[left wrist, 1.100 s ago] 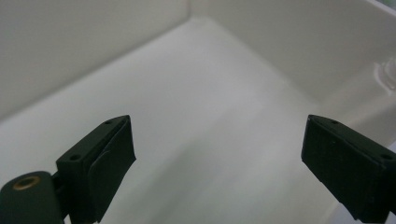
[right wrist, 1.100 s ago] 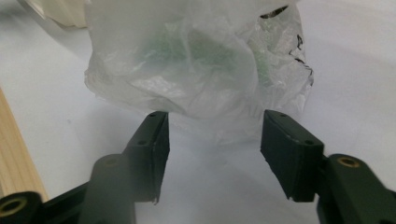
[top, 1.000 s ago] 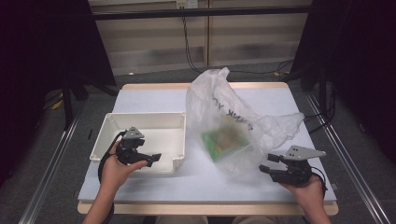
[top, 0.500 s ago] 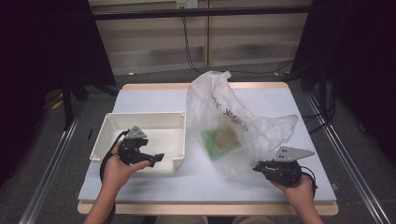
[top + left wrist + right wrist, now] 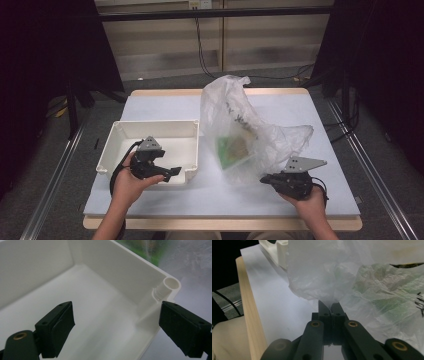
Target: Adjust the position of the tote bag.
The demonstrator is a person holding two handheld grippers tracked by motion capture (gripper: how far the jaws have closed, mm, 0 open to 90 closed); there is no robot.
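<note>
One white plastic bin (image 5: 150, 131), one clear plastic bag (image 5: 245, 125) and two grippers occupy the table (image 5: 165, 102). The left gripper (image 5: 170, 173), jaws spread wide, hovers over the bin's near-right corner. The bag stands at table centre, long axis from 11 to 5 o'clock, holding a green packet (image 5: 232, 150). The right gripper (image 5: 265, 178), at 5 o'clock, has just closed, clamping the bag's near edge.

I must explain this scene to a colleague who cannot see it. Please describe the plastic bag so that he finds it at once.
On the white table, look right of the white tray. The plastic bag stands there, crumpled and see-through, with a green packet inside it. The right gripper pinches its near edge with shut jaws; nothing else on the table is transparent.
</note>
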